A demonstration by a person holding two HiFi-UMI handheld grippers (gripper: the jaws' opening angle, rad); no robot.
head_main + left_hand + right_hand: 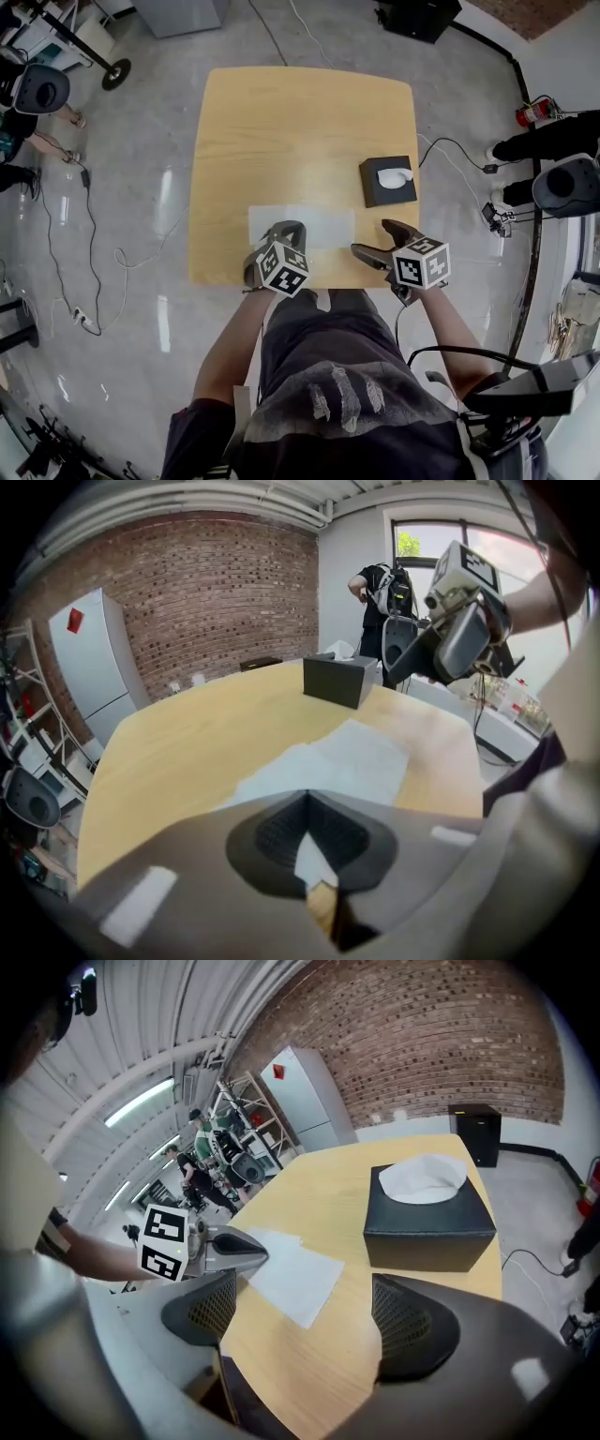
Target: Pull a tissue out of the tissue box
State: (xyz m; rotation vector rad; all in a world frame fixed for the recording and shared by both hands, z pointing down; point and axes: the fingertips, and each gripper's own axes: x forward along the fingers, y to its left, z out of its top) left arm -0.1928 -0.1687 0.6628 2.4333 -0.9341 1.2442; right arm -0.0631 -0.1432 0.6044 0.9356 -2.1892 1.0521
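A black tissue box (388,192) stands on the right side of the wooden table (281,131), with a white tissue sticking out of its top (427,1177). A single white tissue (319,225) lies flat on the table near the front edge. My left gripper (286,230) is shut on that tissue's near edge; a white sliver shows between its pads (306,803). My right gripper (370,236) hangs open and empty just right of the sheet, short of the box (429,1227). The left gripper's tip (246,1251) rests at the sheet's corner (295,1279).
Bare tabletop stretches behind the sheet and left of the box (339,680). A person (380,592) stands beyond the table by a window. Cables (89,234) trail on the floor at left, and office chairs (567,183) stand at both sides.
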